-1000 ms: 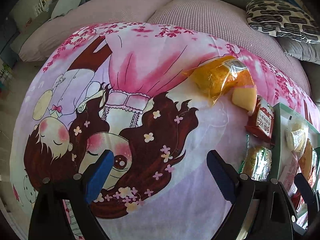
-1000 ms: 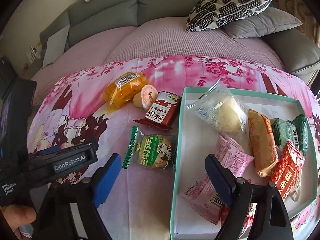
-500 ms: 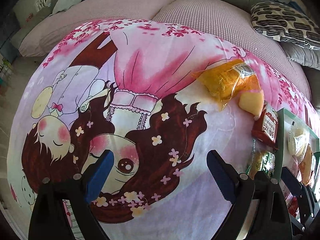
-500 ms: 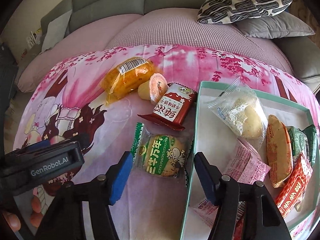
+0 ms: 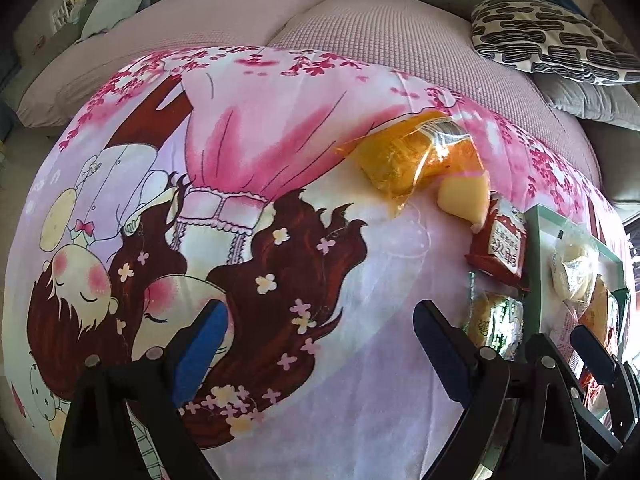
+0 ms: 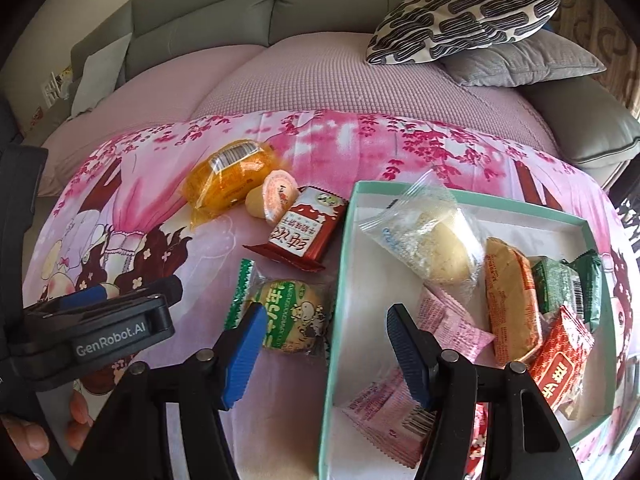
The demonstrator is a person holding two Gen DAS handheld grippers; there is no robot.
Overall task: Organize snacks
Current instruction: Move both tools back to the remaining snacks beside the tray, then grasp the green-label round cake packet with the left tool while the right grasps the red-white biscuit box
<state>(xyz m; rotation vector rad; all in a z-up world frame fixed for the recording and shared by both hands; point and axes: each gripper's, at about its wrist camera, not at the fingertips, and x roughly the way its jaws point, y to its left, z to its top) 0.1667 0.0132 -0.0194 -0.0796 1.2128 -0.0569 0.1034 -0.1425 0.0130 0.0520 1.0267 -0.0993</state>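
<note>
Right wrist: right gripper [image 6: 324, 344] fingers [image 6: 242, 354] apart over green cookie packet [image 6: 290, 316].

You're in somebody's living room: grey sofa [image 6: 208, 20], patterned throw pillow [image 6: 464, 20] on it, cartoon blanket [image 6: 360, 148] just in front.

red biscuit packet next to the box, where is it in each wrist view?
Left wrist: red biscuit packet at right edge, just left of the teal box.
Right wrist: packet at centre, left of the box's wall.
Shared landmark: orange-wrapped cake.
</note>
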